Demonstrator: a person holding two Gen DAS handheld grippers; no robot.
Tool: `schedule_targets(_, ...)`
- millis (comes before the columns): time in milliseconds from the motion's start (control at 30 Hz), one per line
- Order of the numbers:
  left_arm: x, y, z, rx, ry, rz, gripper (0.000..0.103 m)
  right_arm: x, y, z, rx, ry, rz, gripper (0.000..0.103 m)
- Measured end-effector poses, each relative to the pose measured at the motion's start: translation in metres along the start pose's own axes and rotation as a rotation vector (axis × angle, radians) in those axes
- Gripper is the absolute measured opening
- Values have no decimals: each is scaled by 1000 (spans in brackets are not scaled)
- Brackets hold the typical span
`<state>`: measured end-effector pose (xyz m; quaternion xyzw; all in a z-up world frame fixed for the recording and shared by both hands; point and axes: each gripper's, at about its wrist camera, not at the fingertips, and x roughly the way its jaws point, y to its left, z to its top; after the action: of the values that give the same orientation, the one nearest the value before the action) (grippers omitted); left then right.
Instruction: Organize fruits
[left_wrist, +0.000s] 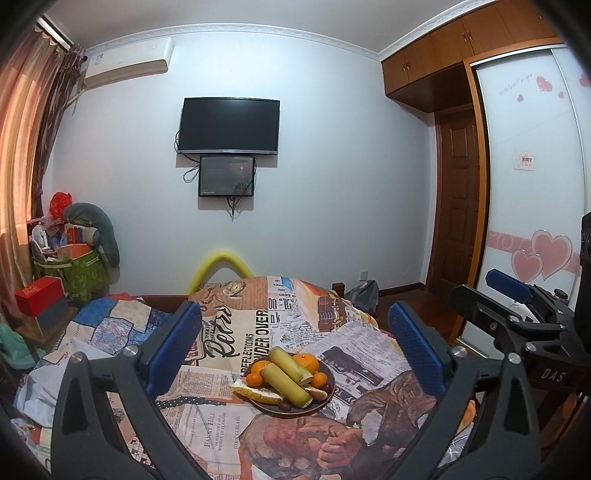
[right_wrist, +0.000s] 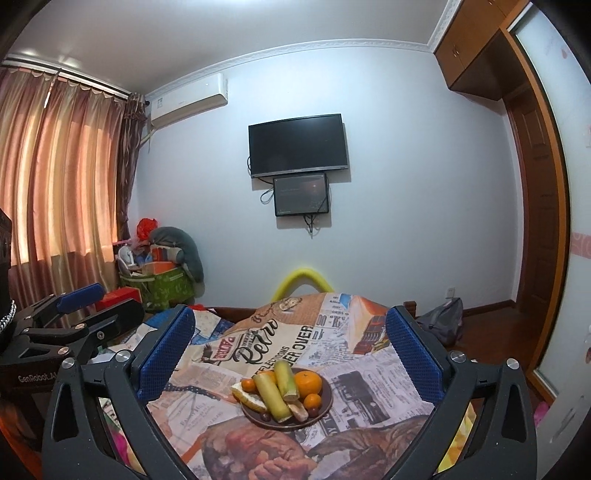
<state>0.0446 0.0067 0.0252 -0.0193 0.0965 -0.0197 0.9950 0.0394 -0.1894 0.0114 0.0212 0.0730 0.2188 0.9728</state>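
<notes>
A dark brown plate (left_wrist: 328, 398) (right_wrist: 327, 408) sits on a newspaper-print cloth. It holds two yellow-green sugarcane pieces (left_wrist: 286, 382) (right_wrist: 271, 398), several oranges (left_wrist: 307, 362) (right_wrist: 308, 382), a pomelo slice (left_wrist: 256, 394) (right_wrist: 251, 400) and small dark fruits (left_wrist: 284, 407). My left gripper (left_wrist: 295, 354) is open and empty, above and short of the plate. My right gripper (right_wrist: 291, 354) is open and empty too, likewise short of the plate. The right gripper also shows at the right edge of the left wrist view (left_wrist: 517, 295), and the left gripper at the left edge of the right wrist view (right_wrist: 85, 306).
The cloth (left_wrist: 236, 435) covers a raised surface over a bed. A yellow foam tube (left_wrist: 221, 264) arcs behind it. A green bag with clutter (left_wrist: 79, 269) and a red box (left_wrist: 38, 299) stand at the left. A grey backpack (right_wrist: 443, 325) lies on the floor.
</notes>
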Motion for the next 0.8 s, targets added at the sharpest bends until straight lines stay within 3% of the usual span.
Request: schedule_targets(800, 4, 2, -3, -5, 10, -10, 103, -3, 0, 5, 2, -1, -8, 103)
